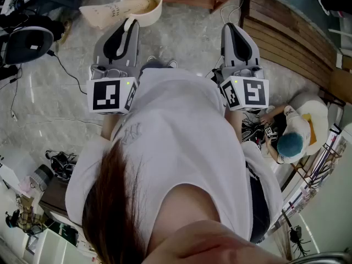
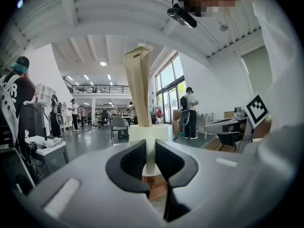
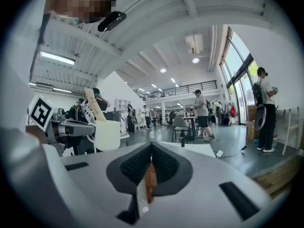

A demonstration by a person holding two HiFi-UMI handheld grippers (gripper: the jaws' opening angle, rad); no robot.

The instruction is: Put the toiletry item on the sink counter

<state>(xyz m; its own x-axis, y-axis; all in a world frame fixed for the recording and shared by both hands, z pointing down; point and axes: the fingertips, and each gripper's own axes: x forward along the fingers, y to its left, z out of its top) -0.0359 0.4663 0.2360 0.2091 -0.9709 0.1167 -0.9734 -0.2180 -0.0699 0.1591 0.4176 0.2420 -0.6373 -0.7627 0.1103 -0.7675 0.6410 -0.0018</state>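
Note:
A white cup (image 1: 141,3) with a beige toiletry tube (image 1: 107,12) standing in it hangs in front of me above the floor. My left gripper (image 1: 130,24) is shut on the cup's handle. In the left gripper view the handle (image 2: 150,156) sits pinched between the dark pads, with the cup (image 2: 148,133) and the upright tube (image 2: 139,87) just beyond. My right gripper (image 1: 231,28) is level beside it, shut with nothing held; its pads meet at the tip (image 3: 151,148). The right gripper view shows the cup (image 3: 108,134) and tube (image 3: 94,104) at its left.
I stand on a pale marble floor (image 1: 49,109) in a large hall. A wooden slatted platform (image 1: 291,32) runs at the right. A crouching person in a teal cap (image 1: 290,143) works at cables at the lower right. Several people (image 2: 190,112) and chairs stand further off.

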